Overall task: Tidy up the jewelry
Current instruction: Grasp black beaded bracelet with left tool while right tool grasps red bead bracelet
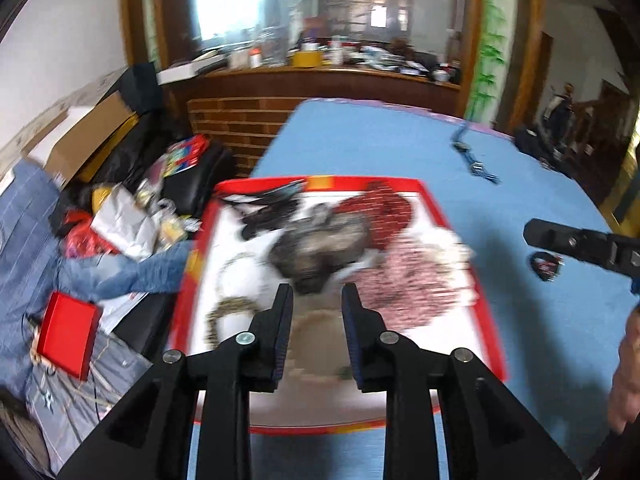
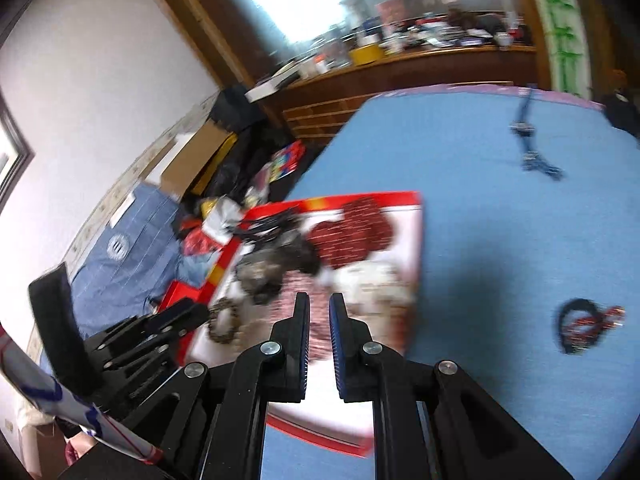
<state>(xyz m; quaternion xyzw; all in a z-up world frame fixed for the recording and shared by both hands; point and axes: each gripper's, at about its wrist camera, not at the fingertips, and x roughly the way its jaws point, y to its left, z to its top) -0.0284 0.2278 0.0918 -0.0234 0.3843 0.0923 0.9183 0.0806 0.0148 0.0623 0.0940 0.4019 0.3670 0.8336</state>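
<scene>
Though both views are smeared by motion, we can place things well enough from left to right. At the far left, off the counter (image 1: pixel 400 148), sits household clutter: a small red box (image 1: pixel 67 334), crumpled paper and folded blue cloth. Next comes the red-rimmed tray (image 1: pixel 434 200) on the blue-covered counter, heaped with jewelry: a leopard-print bangle (image 1: pixel 224 312) near its left edge, a grey-brown tangle (image 1: pixel 320 240) in the middle, dark red beads (image 1: pixel 384 212) behind and pink-and-white beads (image 1: pixel 408 284) to the right. Our left claw (image 1: pixel 316 300) hangs over the near part of the tray, its jaws a little apart with nothing between them. Our right claw (image 2: pixel 319 308), also above the tray's near side, has its jaws drawn nearly together and empty. Further right a black-and-red bracelet (image 2: pixel 584 326) lies alone on the cloth, and a blue necklace (image 2: pixel 532 148) rests well apart toward the far edge.

We judge the sorting barely begun, since most pieces are heaped in one pile. The risk from here is snagging: strands overlap, so a pinch on one string would likely drag its neighbours out, or tip the light tray. A narrow, hurried grip may also slip off small beads.
</scene>
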